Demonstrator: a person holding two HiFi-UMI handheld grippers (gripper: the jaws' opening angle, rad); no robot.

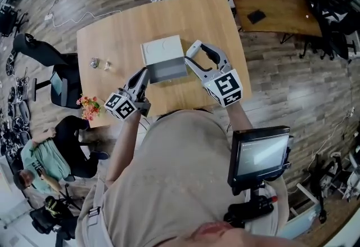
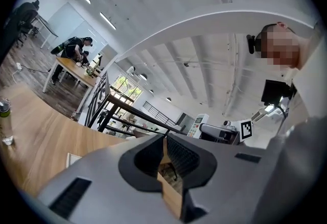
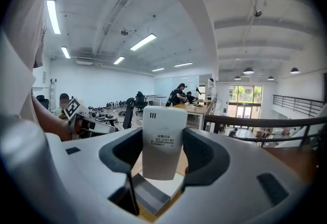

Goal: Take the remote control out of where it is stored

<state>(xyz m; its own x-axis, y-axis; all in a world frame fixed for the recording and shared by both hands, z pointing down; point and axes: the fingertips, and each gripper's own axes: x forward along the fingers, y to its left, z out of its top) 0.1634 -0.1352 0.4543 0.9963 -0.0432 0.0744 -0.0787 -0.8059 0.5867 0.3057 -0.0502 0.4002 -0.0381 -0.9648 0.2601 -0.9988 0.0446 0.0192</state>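
Note:
A white remote control (image 3: 162, 139) stands upright between the pads of my right gripper (image 3: 162, 152), back side toward the camera, and the jaws are shut on it. In the head view my right gripper (image 1: 190, 55) hangs just right of a white storage box (image 1: 162, 49) on the wooden table (image 1: 112, 32); I cannot pick out the remote there. The box's grey drawer (image 1: 169, 71) sticks out toward me, and it also shows below the remote as a grey drawer (image 3: 145, 198). My left gripper (image 1: 144, 75) is at the drawer's left front corner. The left gripper (image 2: 165, 149) looks shut, with only a thin slit and nothing between its pads.
Two small objects (image 1: 99, 63) lie on the table's left part, and a bunch of flowers (image 1: 90, 106) sits at its near left edge. Chairs and seated people are at the left. A darker table (image 1: 275, 4) stands at the back right, beyond a black railing.

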